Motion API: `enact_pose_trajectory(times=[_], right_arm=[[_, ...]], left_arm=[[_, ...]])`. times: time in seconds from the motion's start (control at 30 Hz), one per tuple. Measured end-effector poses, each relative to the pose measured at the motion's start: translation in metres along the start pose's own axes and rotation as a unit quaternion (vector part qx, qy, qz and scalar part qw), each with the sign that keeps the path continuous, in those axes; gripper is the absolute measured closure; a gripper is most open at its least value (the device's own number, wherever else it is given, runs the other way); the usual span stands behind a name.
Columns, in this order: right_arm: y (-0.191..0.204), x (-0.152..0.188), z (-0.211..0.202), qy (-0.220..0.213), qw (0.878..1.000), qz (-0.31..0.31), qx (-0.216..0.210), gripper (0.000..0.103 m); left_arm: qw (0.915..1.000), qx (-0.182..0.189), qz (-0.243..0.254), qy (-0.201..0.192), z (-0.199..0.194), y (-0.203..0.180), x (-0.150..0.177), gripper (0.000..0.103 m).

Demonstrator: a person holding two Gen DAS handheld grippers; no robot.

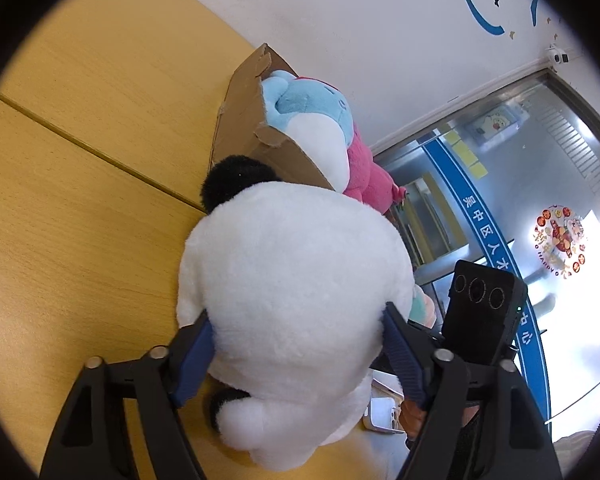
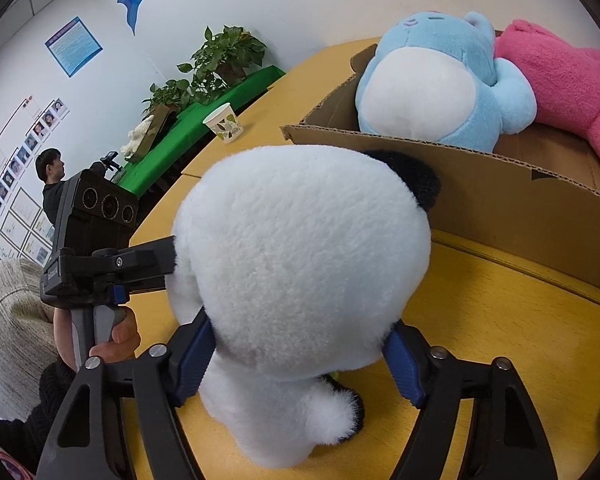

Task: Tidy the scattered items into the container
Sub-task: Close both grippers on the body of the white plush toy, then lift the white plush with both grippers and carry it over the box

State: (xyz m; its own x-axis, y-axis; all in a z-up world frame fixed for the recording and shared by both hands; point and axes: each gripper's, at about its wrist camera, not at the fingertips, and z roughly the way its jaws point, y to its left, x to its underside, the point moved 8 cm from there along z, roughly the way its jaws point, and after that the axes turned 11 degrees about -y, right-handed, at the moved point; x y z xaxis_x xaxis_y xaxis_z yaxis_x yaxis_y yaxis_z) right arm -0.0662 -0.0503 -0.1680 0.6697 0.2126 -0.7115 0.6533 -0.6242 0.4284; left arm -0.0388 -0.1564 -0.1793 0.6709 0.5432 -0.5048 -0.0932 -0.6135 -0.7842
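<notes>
Both hand-held grippers, left and right, pinch the white panda plush from opposite sides, just above the worktop. The cardboard box stands just beyond, already holding blue and pink plushes. Next, likely, lift it over the near wall.

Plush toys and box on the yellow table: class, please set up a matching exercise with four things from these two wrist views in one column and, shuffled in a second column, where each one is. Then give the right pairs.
Things:
1. white panda plush
2. blue plush
3. pink plush
4. paper cup

Places:
A. standing alone on the table, far side near the green cloth
B. in the cardboard box, at the end nearer the cup
C. clamped between both grippers, outside the box
D. in the box, beside the blue one, draped over the rim

Pairs: 1-C, 2-B, 3-D, 4-A
</notes>
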Motion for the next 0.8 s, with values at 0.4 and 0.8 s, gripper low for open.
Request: enact_pose_trajectory(times=[0.4,0.8], right_arm=[[0.012,-0.02,-0.066,-0.065,0.997,-0.035,0.01,0.033],[0.026,-0.119,-0.175,-0.17,0.977,-0.118,0.055,0.034]], left_arm=[[0.9981,0.016,0.059,-0.011,-0.009,-0.072,-0.012,0.036],[0.978,0.071,0.192,-0.042,0.007,-0.23,-0.088,0.036]])
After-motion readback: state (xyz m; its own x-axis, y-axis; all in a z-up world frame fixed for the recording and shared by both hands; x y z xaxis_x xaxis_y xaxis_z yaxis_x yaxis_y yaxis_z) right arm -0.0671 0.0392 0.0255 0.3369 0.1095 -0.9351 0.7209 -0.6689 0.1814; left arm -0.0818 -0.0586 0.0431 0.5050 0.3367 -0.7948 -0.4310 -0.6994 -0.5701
